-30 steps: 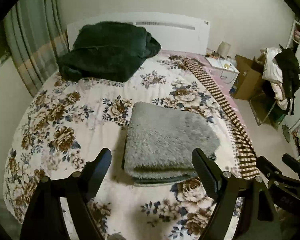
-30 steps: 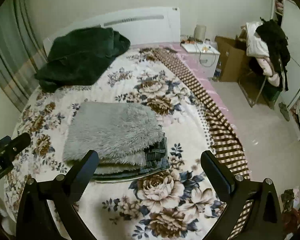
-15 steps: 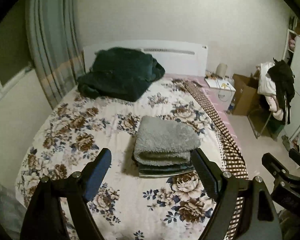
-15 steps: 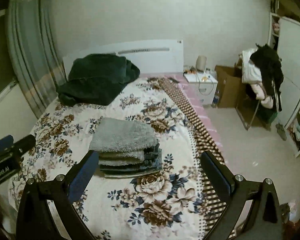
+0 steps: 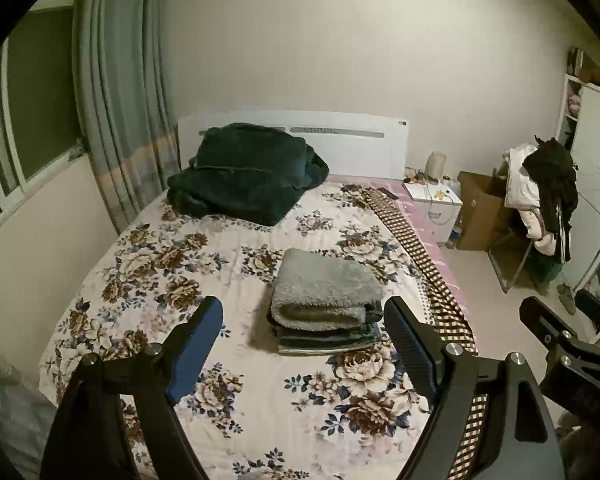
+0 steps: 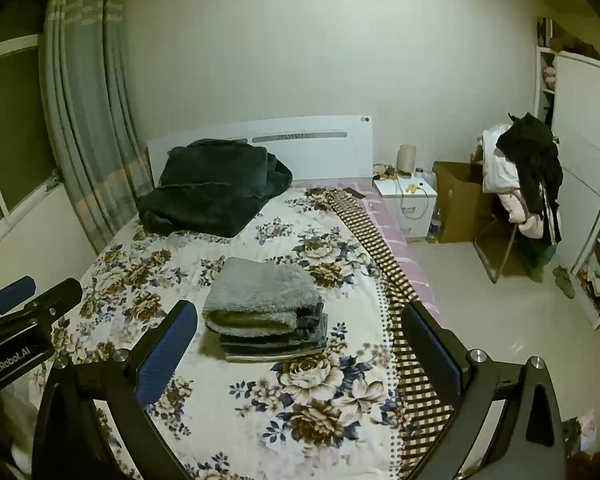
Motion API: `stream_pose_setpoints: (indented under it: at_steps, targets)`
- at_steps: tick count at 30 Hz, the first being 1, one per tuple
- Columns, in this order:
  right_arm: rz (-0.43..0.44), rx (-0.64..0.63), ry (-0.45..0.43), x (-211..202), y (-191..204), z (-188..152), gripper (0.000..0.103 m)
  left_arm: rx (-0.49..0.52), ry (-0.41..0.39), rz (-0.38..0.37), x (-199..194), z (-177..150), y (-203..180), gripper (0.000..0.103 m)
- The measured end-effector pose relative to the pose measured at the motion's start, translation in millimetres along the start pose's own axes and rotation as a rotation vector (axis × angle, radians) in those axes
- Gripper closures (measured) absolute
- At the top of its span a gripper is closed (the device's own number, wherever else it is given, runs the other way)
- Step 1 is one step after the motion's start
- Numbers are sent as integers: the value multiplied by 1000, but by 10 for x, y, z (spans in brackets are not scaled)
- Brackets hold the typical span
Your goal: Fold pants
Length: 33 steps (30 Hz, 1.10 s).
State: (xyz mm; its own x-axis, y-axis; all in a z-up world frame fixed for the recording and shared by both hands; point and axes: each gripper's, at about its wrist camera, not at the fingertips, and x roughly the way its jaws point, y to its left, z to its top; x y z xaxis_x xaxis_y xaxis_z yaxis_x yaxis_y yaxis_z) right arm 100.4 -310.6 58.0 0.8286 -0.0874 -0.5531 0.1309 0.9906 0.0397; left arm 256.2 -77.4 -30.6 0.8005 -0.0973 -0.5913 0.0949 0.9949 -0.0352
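A stack of folded pants lies on the floral bedspread, with fuzzy grey pants on top and darker folded garments under them. It also shows in the right wrist view. My left gripper is open and empty, held well back from the stack near the foot of the bed. My right gripper is open and empty, also well back from the stack. The left gripper's body shows at the left edge of the right wrist view.
A dark green blanket lies bunched at the white headboard. A checked strip runs along the bed's right edge. Right of the bed stand a white nightstand, a cardboard box and a clothes-laden rack. Curtains hang at left.
Both grippers have pulled back and up from the stack, which now looks smaller and farther. Both stay open and empty. The stack has not moved.
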Motion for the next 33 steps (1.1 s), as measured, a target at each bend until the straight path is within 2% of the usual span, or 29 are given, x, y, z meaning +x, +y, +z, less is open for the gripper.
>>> stream_pose_setpoints:
  at_steps: [4,9,11,13,22,33]
  targets:
    - [1,-14,-14,-205,40,-1,0,-17,-12,10,-131,-42,36,21]
    - [21,-23,-2,-212,83,17,0,-22,-4,12,-185,-108,52,20]
    - [23,-30,4,-195,99,13,0,-23,16,10,-164,-134,48,7]
    - [19,-35,14,-170,107,1,0,-18,38,18,-129,-165,31,5]
    - [-2,-34,53,-13,43,-35,0,-13,100,38,-34,-244,2,5]
    - [0,-34,67,75,36,-43,0,-9,99,47,-57,-236,-34,5]
